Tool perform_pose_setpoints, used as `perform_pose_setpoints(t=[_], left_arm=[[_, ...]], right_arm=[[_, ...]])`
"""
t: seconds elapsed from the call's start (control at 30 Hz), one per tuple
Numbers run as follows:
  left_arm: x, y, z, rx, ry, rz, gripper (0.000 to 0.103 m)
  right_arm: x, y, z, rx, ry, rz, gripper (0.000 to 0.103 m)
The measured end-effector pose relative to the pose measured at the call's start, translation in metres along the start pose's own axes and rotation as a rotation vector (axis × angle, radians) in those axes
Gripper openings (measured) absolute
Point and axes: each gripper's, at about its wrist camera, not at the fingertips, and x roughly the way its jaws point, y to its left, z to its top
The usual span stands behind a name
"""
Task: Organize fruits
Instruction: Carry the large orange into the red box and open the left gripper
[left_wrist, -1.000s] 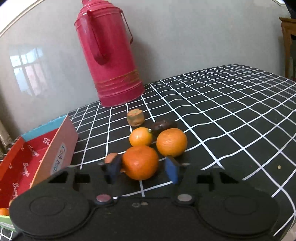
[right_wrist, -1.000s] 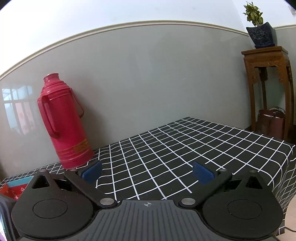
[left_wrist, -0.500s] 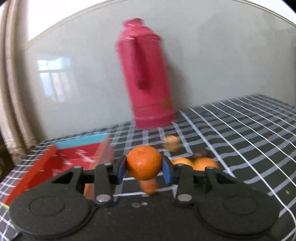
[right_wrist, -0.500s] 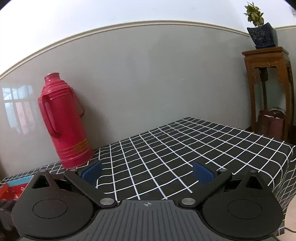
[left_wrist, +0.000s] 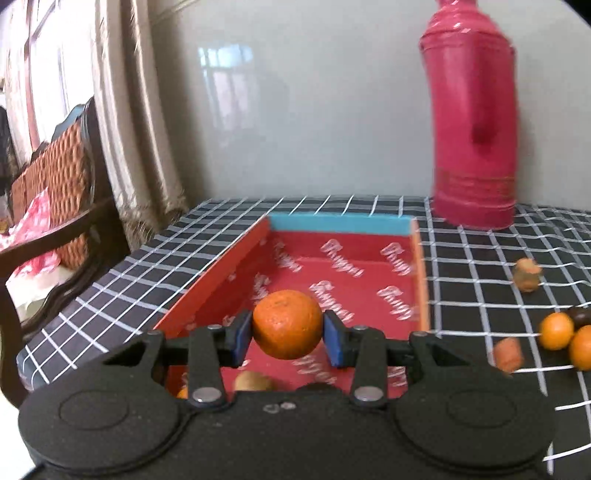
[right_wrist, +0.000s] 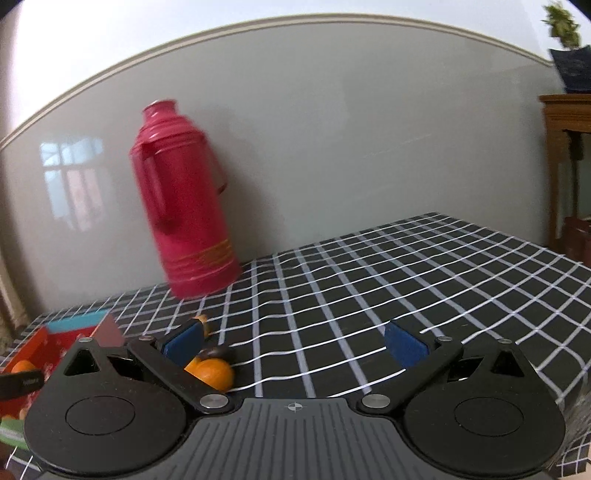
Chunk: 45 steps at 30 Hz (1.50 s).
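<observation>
Currently an orange is pinched in the left gripper, hanging over the red box, not released yet. Below the gripper a couple of fruits already lie in the box, partly hidden. Off to its right, more oranges and small bits sit loose on the desk, so most sorting looks left. Right gripper is spread wide, holding nothing, an orange by its left finger.
</observation>
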Motion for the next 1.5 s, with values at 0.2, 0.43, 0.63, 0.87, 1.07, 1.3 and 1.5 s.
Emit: perform_pose_setpoints(t=[0.2, 0.43, 0.63, 0.87, 1.07, 1.3, 1.5], left_arm=[[0.014, 0.019, -0.005, -0.052, 0.111, -0.021, 0.035], [-0.012, 0.034, -0.004, -0.044, 0.025, -0.046, 0.067], [-0.033, 0.055, -0.002, -0.03, -0.062, -0.05, 0.09], [-0.037, 0.08, -0.003, -0.035, -0.091, -0.031, 0.094], [-0.038, 0.105, -0.001, -0.083, -0.096, 0.003, 0.096], [-0.026, 0.132, 0.0, -0.157, -0.039, 0.031, 0.096], [-0.025, 0.147, -0.002, -0.198, -0.018, 0.064, 0.096]], right_arm=[[0.019, 0.032, -0.01, -0.059, 0.077, 0.087, 0.103], [0.034, 0.068, -0.025, -0.137, 0.14, 0.18, 0.103], [0.05, 0.1, -0.033, -0.191, 0.174, 0.25, 0.095], [0.082, 0.122, -0.045, -0.193, 0.272, 0.258, 0.073], [0.103, 0.131, -0.052, -0.195, 0.316, 0.237, 0.047], [0.109, 0.139, -0.057, -0.218, 0.302, 0.219, 0.023], [0.092, 0.147, -0.051, -0.218, 0.202, 0.256, 0.022]])
